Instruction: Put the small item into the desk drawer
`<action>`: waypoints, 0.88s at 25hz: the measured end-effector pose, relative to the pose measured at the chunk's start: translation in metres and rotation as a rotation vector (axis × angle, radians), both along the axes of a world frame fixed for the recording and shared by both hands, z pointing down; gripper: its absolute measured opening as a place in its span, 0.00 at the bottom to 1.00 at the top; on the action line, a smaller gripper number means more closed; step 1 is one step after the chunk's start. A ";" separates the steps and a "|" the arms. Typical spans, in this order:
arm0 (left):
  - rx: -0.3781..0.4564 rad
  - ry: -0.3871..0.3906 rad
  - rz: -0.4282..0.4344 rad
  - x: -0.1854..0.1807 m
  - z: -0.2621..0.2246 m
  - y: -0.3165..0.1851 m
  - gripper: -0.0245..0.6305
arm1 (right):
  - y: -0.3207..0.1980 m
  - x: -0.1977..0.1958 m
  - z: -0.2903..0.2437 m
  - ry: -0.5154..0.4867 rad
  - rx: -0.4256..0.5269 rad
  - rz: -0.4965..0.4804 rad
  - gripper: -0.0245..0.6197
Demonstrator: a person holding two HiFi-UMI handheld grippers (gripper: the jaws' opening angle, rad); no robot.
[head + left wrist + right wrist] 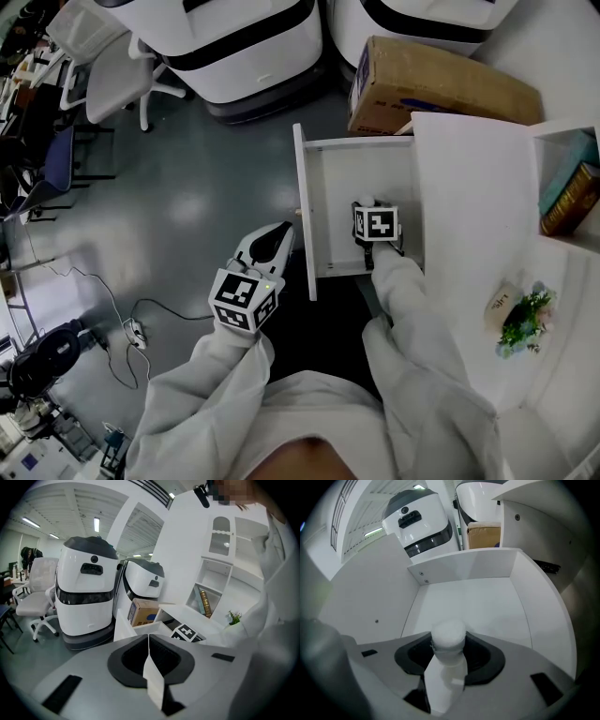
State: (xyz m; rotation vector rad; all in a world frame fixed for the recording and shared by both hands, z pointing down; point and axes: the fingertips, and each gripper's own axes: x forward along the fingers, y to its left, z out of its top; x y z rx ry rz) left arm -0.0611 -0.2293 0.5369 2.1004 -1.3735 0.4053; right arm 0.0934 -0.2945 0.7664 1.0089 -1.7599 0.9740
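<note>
The white desk drawer (337, 183) stands pulled out, its front panel (302, 211) toward the left of the head view. My right gripper (371, 210) points steeply down inside the drawer, mostly hidden under its marker cube. In the right gripper view it (449, 645) is shut on a small white bottle with a rounded cap (448, 635), held just above the bare drawer floor (478, 599). My left gripper (278, 234) hangs outside the drawer, left of the front panel. Its jaws (149, 638) are shut with nothing in them.
A cardboard box (436, 82) sits on the floor behind the drawer, beside two big white machines (248, 37). An office chair (112, 67) and cables (131, 328) are on the left. The desk top (478, 216) holds a small plant (525, 321); books (570, 199) stand in a cubby.
</note>
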 end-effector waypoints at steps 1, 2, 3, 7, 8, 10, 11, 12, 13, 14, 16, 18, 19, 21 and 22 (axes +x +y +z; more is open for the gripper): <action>-0.002 0.000 0.003 0.000 0.000 -0.001 0.07 | -0.001 -0.001 0.000 0.001 0.003 -0.001 0.34; -0.003 0.000 0.007 0.001 0.000 -0.001 0.07 | -0.001 -0.002 0.000 0.002 0.007 -0.002 0.34; -0.004 0.000 0.012 0.003 0.000 -0.002 0.07 | -0.001 -0.002 -0.001 0.002 0.012 -0.002 0.34; -0.002 0.000 0.037 0.010 -0.001 -0.003 0.07 | -0.002 -0.003 -0.003 -0.036 0.032 0.006 0.37; -0.003 -0.001 0.044 0.011 -0.001 -0.003 0.07 | -0.002 -0.004 -0.004 -0.053 0.033 0.011 0.41; -0.006 -0.001 0.054 0.012 -0.001 -0.003 0.07 | -0.002 -0.005 -0.007 -0.080 0.040 0.030 0.45; -0.006 0.001 0.057 0.013 -0.001 -0.003 0.07 | -0.003 -0.005 -0.008 -0.087 0.047 0.038 0.46; -0.006 0.002 0.060 0.014 -0.001 -0.004 0.07 | -0.004 -0.005 -0.009 -0.095 0.052 0.041 0.47; -0.005 0.003 0.064 0.015 -0.001 -0.004 0.07 | -0.004 -0.005 -0.008 -0.104 0.055 0.042 0.47; -0.004 0.004 0.067 0.015 -0.001 -0.005 0.07 | -0.003 -0.005 -0.008 -0.110 0.056 0.044 0.48; -0.003 0.005 0.074 0.016 -0.001 -0.004 0.07 | -0.002 -0.004 -0.010 -0.107 0.057 0.055 0.49; -0.001 0.005 0.080 0.017 -0.001 -0.003 0.07 | -0.001 -0.003 -0.011 -0.107 0.059 0.063 0.50; 0.002 0.006 0.081 0.017 -0.001 -0.003 0.07 | 0.000 -0.004 -0.011 -0.110 0.061 0.064 0.50; 0.007 0.006 0.084 0.017 -0.002 -0.003 0.07 | 0.001 -0.007 -0.011 -0.124 0.066 0.060 0.50; 0.010 0.006 0.085 0.017 -0.003 -0.003 0.07 | 0.001 -0.009 -0.013 -0.132 0.071 0.057 0.50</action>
